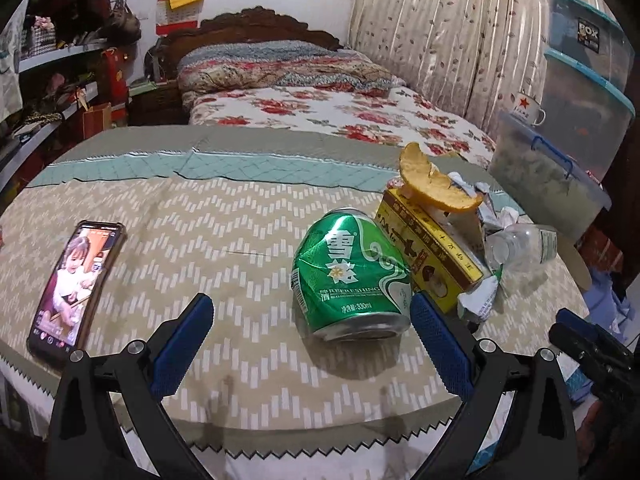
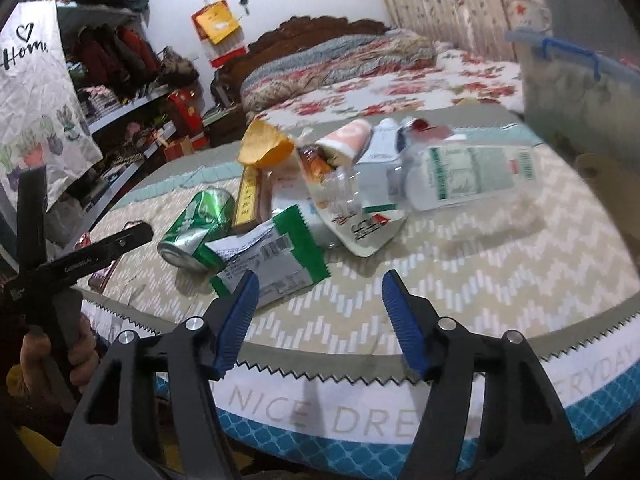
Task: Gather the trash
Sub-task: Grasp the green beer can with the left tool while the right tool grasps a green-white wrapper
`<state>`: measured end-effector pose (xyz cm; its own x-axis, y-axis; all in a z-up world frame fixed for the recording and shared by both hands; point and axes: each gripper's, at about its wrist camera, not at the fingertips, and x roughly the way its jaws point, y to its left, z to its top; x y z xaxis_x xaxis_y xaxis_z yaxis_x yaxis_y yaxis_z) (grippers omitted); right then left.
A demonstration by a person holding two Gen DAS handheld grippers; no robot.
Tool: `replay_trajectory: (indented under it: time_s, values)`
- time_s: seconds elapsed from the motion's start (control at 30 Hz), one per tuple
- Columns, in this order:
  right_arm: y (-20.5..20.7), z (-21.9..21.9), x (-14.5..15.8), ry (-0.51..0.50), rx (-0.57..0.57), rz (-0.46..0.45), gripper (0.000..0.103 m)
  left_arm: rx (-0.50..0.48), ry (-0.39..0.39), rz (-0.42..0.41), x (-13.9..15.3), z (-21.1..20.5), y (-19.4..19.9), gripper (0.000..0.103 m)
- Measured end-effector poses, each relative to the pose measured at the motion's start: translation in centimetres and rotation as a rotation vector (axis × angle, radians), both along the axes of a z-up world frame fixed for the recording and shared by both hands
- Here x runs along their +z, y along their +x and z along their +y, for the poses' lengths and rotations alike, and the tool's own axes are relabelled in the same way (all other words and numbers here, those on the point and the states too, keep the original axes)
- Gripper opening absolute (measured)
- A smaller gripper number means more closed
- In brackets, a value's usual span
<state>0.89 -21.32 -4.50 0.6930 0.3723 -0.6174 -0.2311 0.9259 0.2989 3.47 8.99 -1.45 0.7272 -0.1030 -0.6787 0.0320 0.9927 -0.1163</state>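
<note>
A dented green can [image 1: 352, 276] lies on its side on the cloth-covered table [image 1: 208, 224]. My left gripper [image 1: 310, 306] is open just in front of it, with its right pad [image 1: 436, 336] close beside the can. Behind the can are a yellow box [image 1: 432, 248] with an orange peel [image 1: 436, 180] on it, a green-white wrapper [image 1: 480, 296] and a clear bottle [image 1: 520, 246]. In the right wrist view my right gripper [image 2: 320, 280] is open and empty near the table's front edge, with the wrapper [image 2: 272, 256] by its left pad, the can [image 2: 196, 224] and the bottle [image 2: 468, 176] beyond.
A phone [image 1: 74, 284] with a lit screen lies at the table's left. A lidded plastic bin [image 1: 548, 176] stands at the right, with stacked storage boxes [image 1: 584, 64] behind. A bed [image 1: 320, 108] is behind the table and shelves [image 1: 52, 80] at the left.
</note>
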Motion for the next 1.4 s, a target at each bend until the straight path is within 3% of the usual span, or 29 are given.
replay_trajectory:
  time_s: [0.03,0.1,0.17,0.43,0.57,0.63,0.67,0.73,0.9,1.0,1.17,1.27,1.3,1.33,1.37,1.4]
  values:
    - [0.4,0.6,-0.2,-0.006,0.021,0.004,0.067,-0.002,-0.008,0.009,-0.1,0.1,0.4,0.094]
    - [0.9,1.8,-0.5,-0.024,0.051,0.01,0.083,-0.003,-0.024,0.025,-0.3,0.3,1.3,0.094]
    - [1.4,3.0,-0.7,-0.04,0.074,0.009,0.089,-0.003,-0.04,0.041,-0.5,0.7,2.3,0.094]
    - [4.5,7.0,-2.6,-0.1,0.134,0.066,0.095,-0.054,-0.185,0.102,-1.6,1.8,5.4,0.094]
    - [5.5,8.2,-3.6,-0.124,0.152,0.103,0.095,-0.095,-0.304,0.133,-2.5,2.4,6.2,0.094]
    - [5.5,8.6,-3.7,-0.138,0.159,0.099,0.094,-0.115,-0.328,0.143,-2.8,2.2,6.2,0.088]
    - [5.3,8.5,-3.6,-0.138,0.159,0.09,0.093,-0.122,-0.325,0.148,-3.0,1.9,6.0,0.076]
    - [5.0,8.1,-3.5,-0.152,0.154,0.08,0.078,-0.137,-0.315,0.166,-3.5,1.3,5.9,0.059]
    - [3.8,6.1,-3.2,-0.122,0.139,0.059,0.042,-0.178,-0.348,0.164,-3.7,0.6,4.5,0.047]
    - [2.8,4.7,-2.8,-0.122,0.118,0.037,0.035,-0.2,-0.355,0.164,-3.7,0.2,3.8,0.044]
    - [1.5,3.6,-2.7,-0.151,0.092,0.017,0.034,-0.223,-0.374,0.168,-4.0,-0.3,2.9,0.042]
    - [1.2,2.7,-2.8,-0.14,0.07,0.022,0.036,-0.225,-0.403,0.182,-4.3,-0.2,3.0,0.056]
    - [1.1,2.5,-2.8,-0.134,0.059,0.022,0.041,-0.218,-0.409,0.184,-4.3,-0.1,3.2,0.066]
    - [1.1,2.2,-2.7,-0.127,0.047,0.023,0.049,-0.208,-0.416,0.186,-4.4,0.0,3.3,0.072]
    - [1.0,1.9,-2.7,-0.123,0.037,0.018,0.065,-0.202,-0.433,0.185,-4.4,0.3,3.4,0.072]
    - [0.9,1.7,-2.6,-0.121,0.024,0.007,0.07,-0.2,-0.449,0.186,-4.4,0.5,3.6,0.072]
